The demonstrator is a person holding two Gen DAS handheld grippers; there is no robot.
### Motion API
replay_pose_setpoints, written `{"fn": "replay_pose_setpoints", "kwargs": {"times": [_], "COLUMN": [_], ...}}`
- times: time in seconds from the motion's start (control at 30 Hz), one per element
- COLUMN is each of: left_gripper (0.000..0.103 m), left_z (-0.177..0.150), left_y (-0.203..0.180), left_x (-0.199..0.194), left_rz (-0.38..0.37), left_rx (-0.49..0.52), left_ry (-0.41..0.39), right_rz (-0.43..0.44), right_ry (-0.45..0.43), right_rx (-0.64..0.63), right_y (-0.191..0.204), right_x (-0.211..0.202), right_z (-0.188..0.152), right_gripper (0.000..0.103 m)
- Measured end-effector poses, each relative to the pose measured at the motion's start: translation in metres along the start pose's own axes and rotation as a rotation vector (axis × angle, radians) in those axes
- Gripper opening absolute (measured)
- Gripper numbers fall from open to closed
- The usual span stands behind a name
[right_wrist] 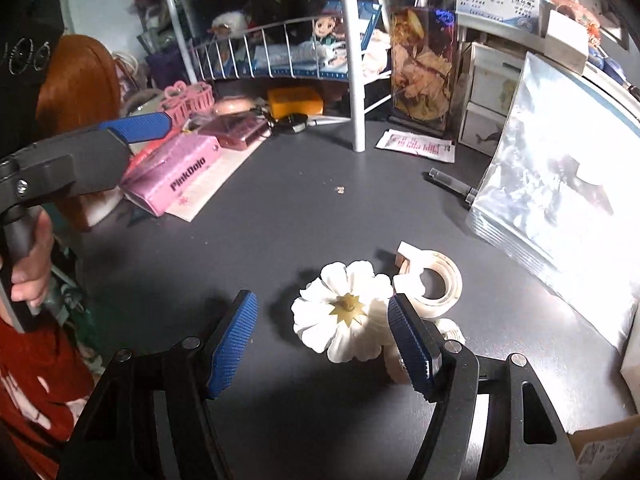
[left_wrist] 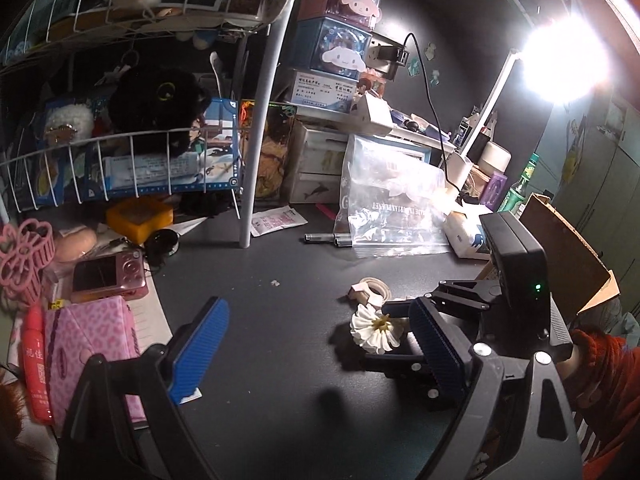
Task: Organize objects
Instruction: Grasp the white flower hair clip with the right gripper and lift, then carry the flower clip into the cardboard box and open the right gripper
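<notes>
flower point(right_wrist: 344, 316) lies mid-desk point(right_wrist: 280, 208), beside a tape roll point(right_wrist: 434, 280), between my right gripper's point(right_wrist: 324, 340) spread fingers. looks light, petals fragile; i'd pinch its firmer base gently. left gripper point(left_wrist: 316, 344) is apart too.

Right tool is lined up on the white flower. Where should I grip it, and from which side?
Grip the white flower across its petal disc, edge to edge, coming from the near side as the open right tool already does. It lies face-up, gold centre on top; the tape roll crowds its far right, so stay off that side.
</notes>
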State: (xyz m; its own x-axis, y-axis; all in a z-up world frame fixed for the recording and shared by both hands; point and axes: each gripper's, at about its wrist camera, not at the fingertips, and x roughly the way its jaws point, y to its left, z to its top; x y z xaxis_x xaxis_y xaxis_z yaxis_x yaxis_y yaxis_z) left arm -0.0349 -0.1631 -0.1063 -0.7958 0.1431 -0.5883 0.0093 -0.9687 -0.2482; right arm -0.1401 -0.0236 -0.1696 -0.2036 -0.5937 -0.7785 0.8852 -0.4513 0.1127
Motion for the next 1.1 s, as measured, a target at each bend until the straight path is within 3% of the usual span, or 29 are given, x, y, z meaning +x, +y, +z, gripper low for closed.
{"fn": "replay_pose_setpoints", "kwargs": {"times": [0.17,0.33,0.43,0.57,0.7,0.77,0.83,0.93,1.1], "left_gripper": [0.09,0.09,0.09,0.09,0.089,0.079,0.058,0.043,0.036], "left_z": [-0.001,-0.003,-0.004,-0.008,-0.009,-0.008,-0.007,-0.003,0.012], "left_y": [0.001,-0.004,-0.007,-0.014,-0.026,-0.037,-0.048,-0.063,-0.09], "left_x": [0.003,0.005,0.008,0.015,0.019,0.019,0.019,0.013,-0.005], "left_rz": [-0.011,-0.013,-0.018,-0.045,-0.148,-0.184,-0.234,-0.264,-0.309], "left_rx": [-0.003,0.012,0.017,0.027,0.032,0.048,0.057,0.079,0.11], "left_ry": [0.004,0.022,0.038,0.084,0.114,0.127,0.152,0.158,0.141], "right_rz": [-0.021,-0.018,-0.025,-0.001,0.026,0.05,0.073,0.073,0.049], "right_ry": [0.028,0.042,0.044,0.036,0.004,-0.016,-0.034,-0.074,-0.136], "right_rx": [0.004,0.01,0.002,0.011,-0.009,-0.02,-0.032,-0.067,-0.111], "right_y": [-0.003,-0.006,-0.004,-0.003,0.007,0.014,0.02,0.03,0.04], "right_x": [0.006,0.007,0.007,0.0,-0.019,-0.033,-0.047,-0.07,-0.11], "right_z": [-0.001,-0.001,-0.002,-0.003,-0.005,-0.005,-0.005,-0.005,-0.007], "right_gripper": [0.051,0.029,0.022,0.021,0.021,0.021,0.021,0.021,0.021]}}
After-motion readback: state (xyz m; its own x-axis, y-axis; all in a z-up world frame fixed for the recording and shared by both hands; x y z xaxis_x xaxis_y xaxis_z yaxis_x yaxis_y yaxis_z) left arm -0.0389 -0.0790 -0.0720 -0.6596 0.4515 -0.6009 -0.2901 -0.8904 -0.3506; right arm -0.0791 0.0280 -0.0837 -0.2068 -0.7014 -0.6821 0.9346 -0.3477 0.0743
